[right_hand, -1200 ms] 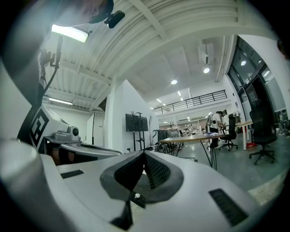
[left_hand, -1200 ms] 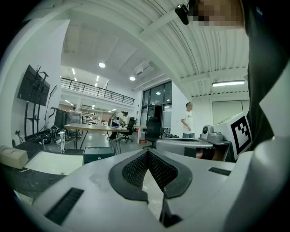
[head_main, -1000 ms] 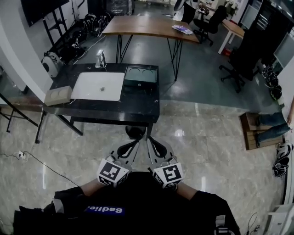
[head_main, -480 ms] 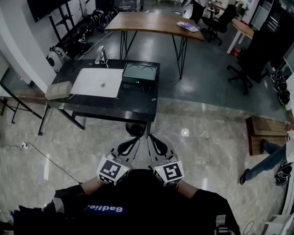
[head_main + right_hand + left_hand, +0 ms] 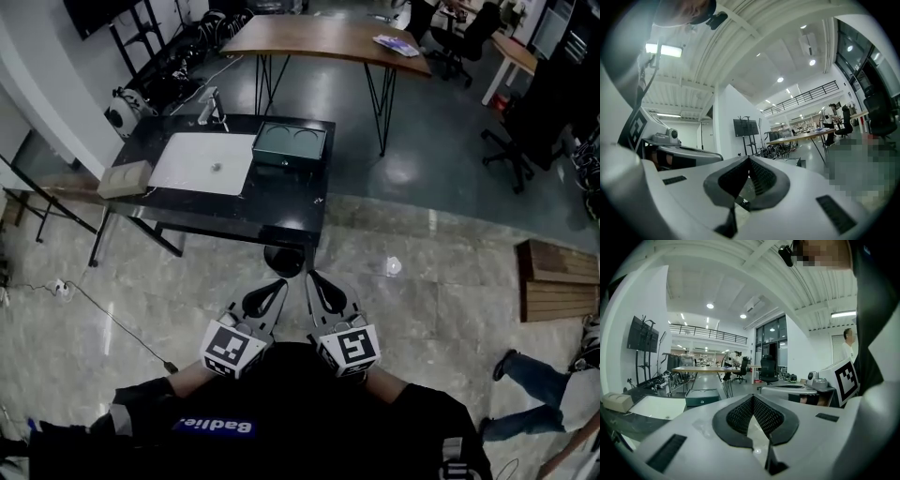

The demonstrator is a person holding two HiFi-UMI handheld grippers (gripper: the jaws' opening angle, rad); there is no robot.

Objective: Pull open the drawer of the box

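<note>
1. Both grippers are held low and close to the body, side by side. The left gripper [image 5: 274,289] has its jaws brought together at the tips with nothing between them, and the same is seen of the right gripper [image 5: 317,284].
2. The dark green box [image 5: 292,145] is set well ahead of the two grippers, on the far side of the black counter [image 5: 234,211]. Nothing has been reached yet. Its drawer is judged to be shut, though the handle is too small to be made out.
3. A white sheet [image 5: 203,163] is laid ahead and to the left of the left gripper, just beside the box.
4. Risks from here:
   - The handle could be knocked instead of gripped if the jaws are not opened before contact.
   - The whole box could be dragged across the counter if the drawer is pulled while the box is not braced by the other gripper.
   - A long reach over the counter's near edge is needed, so the pull could be angled and the drawer jammed.
</note>
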